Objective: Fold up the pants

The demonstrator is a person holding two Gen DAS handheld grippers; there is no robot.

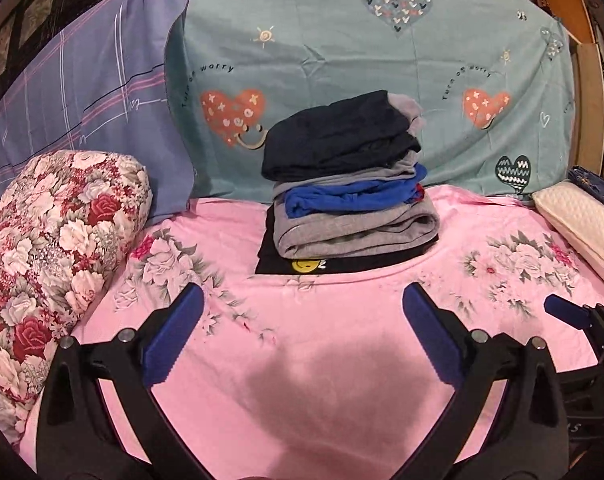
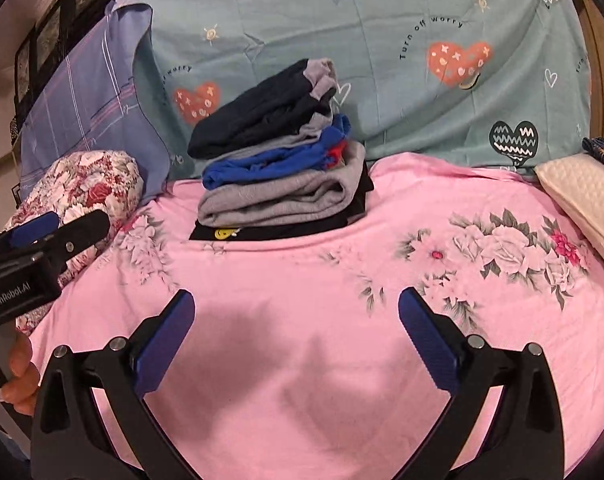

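Observation:
A stack of folded clothes sits on the pink floral sheet at the back middle of the bed: dark navy pants on top, then grey, blue, grey and a black piece with a yellow smiley at the bottom. It also shows in the right wrist view. My left gripper is open and empty, over bare sheet in front of the stack. My right gripper is open and empty, likewise short of the stack. The right gripper shows at the left view's right edge; the left one at the right view's left edge.
A rolled floral quilt lies at the left. A purple plaid pillow and a teal heart-print cover stand behind the stack. A cream pillow lies at the right edge.

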